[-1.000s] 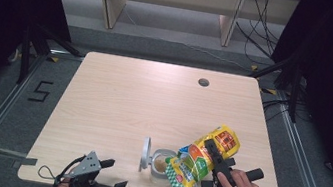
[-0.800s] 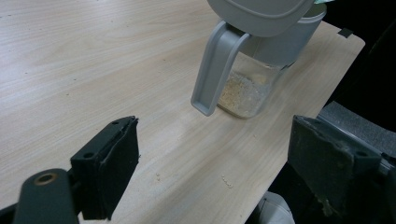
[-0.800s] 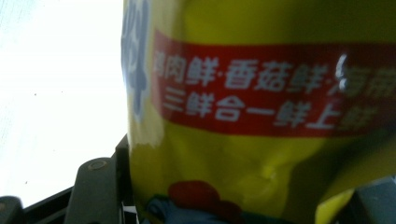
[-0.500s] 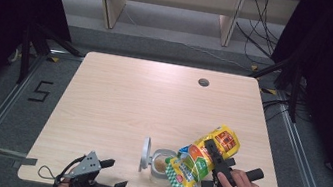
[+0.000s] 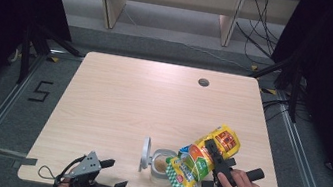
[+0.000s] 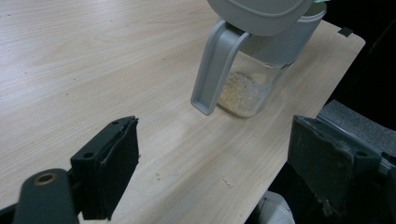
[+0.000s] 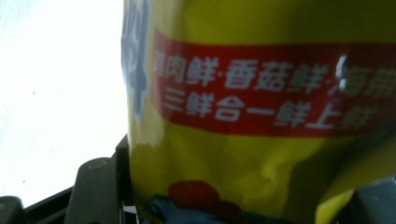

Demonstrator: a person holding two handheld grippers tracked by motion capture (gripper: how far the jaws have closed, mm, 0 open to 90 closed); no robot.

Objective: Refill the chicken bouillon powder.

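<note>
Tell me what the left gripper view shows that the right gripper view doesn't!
The left gripper view shows the clear jar with pale granules at its bottom, its grey flip lid standing open, a few spilled grains on the wooden table, and the left gripper with its jaws wide apart around nothing. The right gripper view shows the yellow seasoning bag up close, with a red band of white writing, gripped by the right gripper. Both share black jaws rising from the bottom.

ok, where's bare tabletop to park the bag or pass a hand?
Free: the table from far edge to the jar, its left half, and around the grommet hole. Crowded: near right corner, where the right tongs hold the bag over the jar.
</note>
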